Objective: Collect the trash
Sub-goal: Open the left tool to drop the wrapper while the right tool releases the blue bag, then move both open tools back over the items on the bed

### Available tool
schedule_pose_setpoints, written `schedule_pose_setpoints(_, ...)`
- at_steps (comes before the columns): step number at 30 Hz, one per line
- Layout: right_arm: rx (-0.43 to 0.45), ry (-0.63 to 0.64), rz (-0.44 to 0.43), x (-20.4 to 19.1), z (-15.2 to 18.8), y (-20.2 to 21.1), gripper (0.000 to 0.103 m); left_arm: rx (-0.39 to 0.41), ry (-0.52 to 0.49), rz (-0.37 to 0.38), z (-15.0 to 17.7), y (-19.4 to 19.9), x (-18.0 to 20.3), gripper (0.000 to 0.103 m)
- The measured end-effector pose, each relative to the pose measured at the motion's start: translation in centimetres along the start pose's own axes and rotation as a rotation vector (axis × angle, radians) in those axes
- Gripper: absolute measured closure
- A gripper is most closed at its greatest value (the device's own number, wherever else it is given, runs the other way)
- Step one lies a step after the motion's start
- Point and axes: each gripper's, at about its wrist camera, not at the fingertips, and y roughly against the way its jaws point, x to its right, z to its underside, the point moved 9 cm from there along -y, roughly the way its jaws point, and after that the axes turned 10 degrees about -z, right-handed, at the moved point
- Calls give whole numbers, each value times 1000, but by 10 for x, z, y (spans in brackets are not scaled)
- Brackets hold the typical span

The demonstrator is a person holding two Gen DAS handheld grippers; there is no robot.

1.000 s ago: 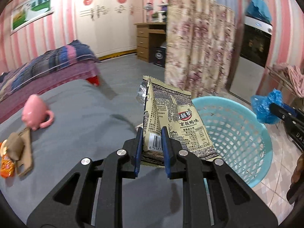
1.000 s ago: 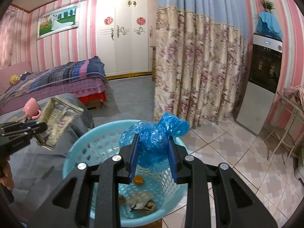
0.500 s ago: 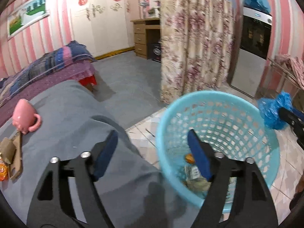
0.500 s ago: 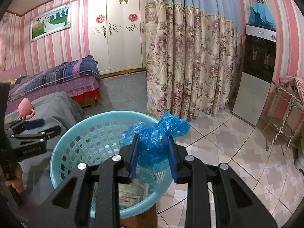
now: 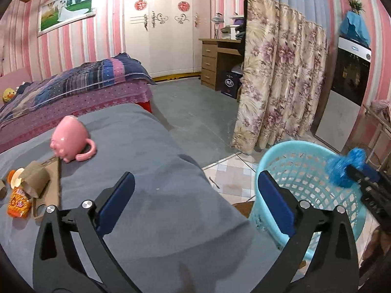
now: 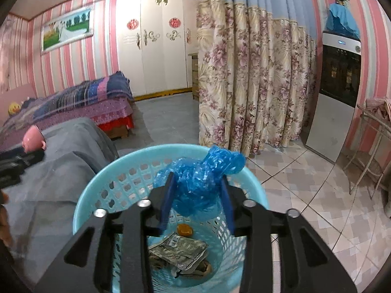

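My left gripper (image 5: 193, 195) is open and empty above the grey-covered table (image 5: 146, 146), just left of the light blue basket (image 5: 305, 151). My right gripper (image 6: 196, 195) is shut on a crumpled blue plastic bag (image 6: 200, 178) and holds it over the basket (image 6: 102, 178); it also shows in the left wrist view (image 5: 342, 171). A snack wrapper (image 6: 180, 249) and a small orange piece (image 6: 185, 229) lie in the basket's bottom. An orange snack packet (image 5: 18, 201) and a brown paper roll (image 5: 35, 179) lie on cardboard at the table's left.
A pink mug (image 5: 70, 141) lies on the table. A bed (image 5: 73, 90) stands behind, a floral curtain (image 5: 281, 78) and a tall appliance (image 5: 349, 78) to the right, a wooden desk (image 5: 217, 58) at the back. A wire rack (image 6: 374, 146) stands far right.
My left gripper opened and let go of the snack wrapper, which now lies in the basket. It then drew back left over the table. My right gripper still holds the blue bag.
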Motion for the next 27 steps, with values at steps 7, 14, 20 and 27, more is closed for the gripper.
schedule_pose_setpoints(7, -7, -2, 49, -9, 2, -7, 10, -10, 32, -16, 2, 12, -37, 6)
schedule_pose_setpoints(14, -27, 32, 70, -34, -1, -12, 6, -8, 39, -54, 3, 23, -81, 6)
schedule_pose_setpoints(20, 10, 24, 22, -72, -17, -8, 5, -29, 90, -123, 11, 35, -138, 6)
schedule_pose_setpoints(27, 61, 70, -81, -148, -45, 0, 5, -30, 123, -213, 19, 39, -199, 6)
